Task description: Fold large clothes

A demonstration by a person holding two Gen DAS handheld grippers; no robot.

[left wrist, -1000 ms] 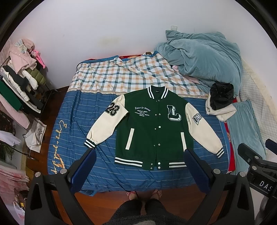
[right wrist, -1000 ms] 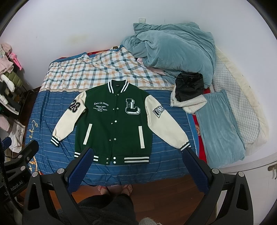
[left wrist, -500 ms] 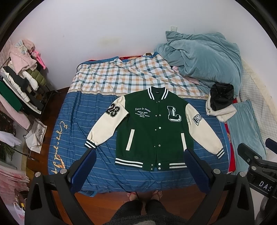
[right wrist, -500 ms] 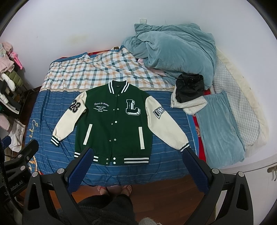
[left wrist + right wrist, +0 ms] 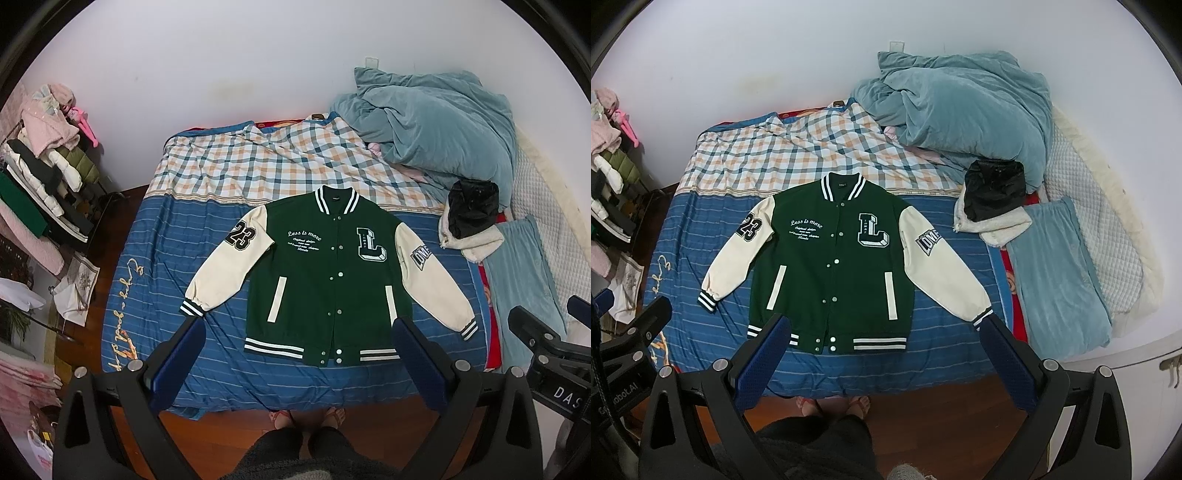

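Jacket laid flat, both tongs empty.
Green-bodied, cream-sleeved varsity jacket [image 5: 328, 280] lies buttoned on the blue striped bed [image 5: 162, 266], beyond the spread left tongs [image 5: 295, 354] and right tongs [image 5: 886, 350].

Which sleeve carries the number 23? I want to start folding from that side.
The sleeve on the picture's left, lying toward the clothes rack. The other sleeve has a lettered patch instead and points toward the blue quilt.

jackets: 1 green varsity jacket [image 5: 328, 280] | cream sleeves: 2 | pocket strips: 2 | grippers: 2, left gripper [image 5: 295, 354], right gripper [image 5: 886, 354] | feet at bed edge: 2 | teal duvets: 1 [image 5: 436, 129] | black bundles: 1 [image 5: 474, 208] | beds: 1 [image 5: 166, 266]
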